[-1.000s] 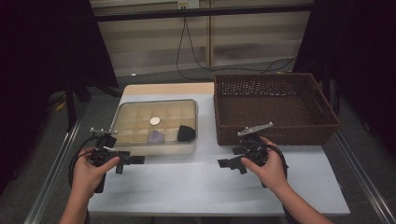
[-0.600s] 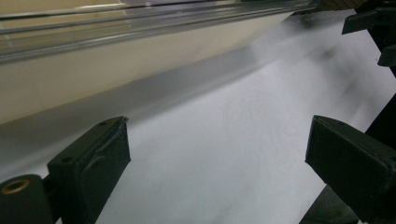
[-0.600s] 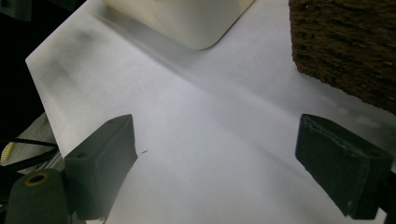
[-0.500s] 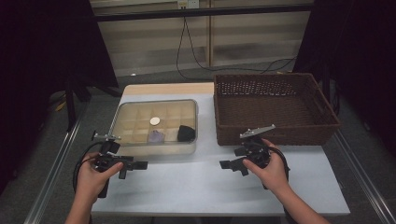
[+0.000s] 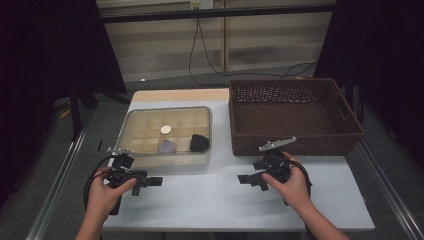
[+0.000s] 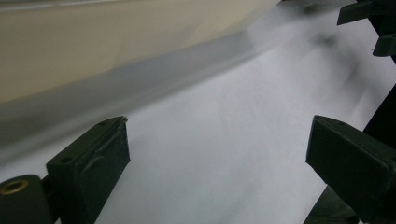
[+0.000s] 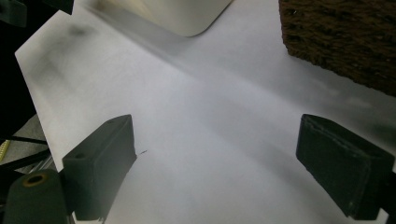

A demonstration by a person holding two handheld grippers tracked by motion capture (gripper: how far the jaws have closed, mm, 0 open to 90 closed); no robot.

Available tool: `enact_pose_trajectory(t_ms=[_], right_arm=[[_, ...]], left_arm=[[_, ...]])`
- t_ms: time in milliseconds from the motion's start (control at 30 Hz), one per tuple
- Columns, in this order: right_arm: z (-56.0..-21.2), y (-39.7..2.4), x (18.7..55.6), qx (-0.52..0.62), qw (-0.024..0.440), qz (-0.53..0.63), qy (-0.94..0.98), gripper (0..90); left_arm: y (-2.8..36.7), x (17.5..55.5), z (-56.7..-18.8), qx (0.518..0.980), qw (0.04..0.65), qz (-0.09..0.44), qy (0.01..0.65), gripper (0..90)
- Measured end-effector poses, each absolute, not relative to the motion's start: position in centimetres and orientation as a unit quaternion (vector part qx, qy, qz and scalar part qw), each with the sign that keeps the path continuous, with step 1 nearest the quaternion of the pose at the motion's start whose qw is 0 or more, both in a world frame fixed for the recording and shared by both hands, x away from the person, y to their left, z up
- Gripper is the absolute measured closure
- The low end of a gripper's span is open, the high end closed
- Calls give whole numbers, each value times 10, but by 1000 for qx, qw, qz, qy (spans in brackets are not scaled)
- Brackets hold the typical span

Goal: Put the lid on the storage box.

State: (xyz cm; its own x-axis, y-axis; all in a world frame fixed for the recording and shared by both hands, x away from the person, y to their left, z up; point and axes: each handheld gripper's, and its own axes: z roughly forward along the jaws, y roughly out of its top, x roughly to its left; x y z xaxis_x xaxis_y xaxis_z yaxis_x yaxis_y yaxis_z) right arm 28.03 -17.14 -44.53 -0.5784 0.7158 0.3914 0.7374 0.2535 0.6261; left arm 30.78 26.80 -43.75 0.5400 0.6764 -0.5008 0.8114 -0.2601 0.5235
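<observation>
A clear plastic compartment box (image 5: 167, 112) sits at the table's left; inside lie a pale round disc (image 5: 165, 129), a small purple piece (image 5: 166, 146) and a black lump (image 5: 199, 143). A brown wicker basket (image 5: 345, 131) stands at the right. My left gripper (image 5: 156, 181) hovers low in front of the box, jaws wide apart with nothing between them (image 6: 217, 154); the box wall (image 6: 93, 51) is blurred beside it. My right gripper (image 5: 246, 179) is held before the basket, also open and empty (image 7: 217, 158), with the box corner (image 7: 187, 16) and basket corner (image 7: 345, 42) ahead.
The white table top (image 5: 225, 200) runs between the two grippers. A wooden strip (image 5: 180, 95) edges the far side. Metal rails (image 5: 55, 190) flank the table, and a cable (image 5: 197, 45) hangs at the back wall.
The left hand has drawn its gripper back toward the near edge and a little right. The right gripper has barely shifted. Both stay open.
</observation>
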Motion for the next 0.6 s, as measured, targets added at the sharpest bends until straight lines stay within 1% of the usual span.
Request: enact_pose_trajectory(t_ms=[400, 600], right_arm=[[-452, -177, 278, -461, 14, -404, -790, 112], [-453, -182, 276, -463, 13, -406, -788, 108]], left_arm=[[254, 304, -445, 803, 377, -96, 452, 58], [247, 301, -445, 811, 381, -88, 435, 58]])
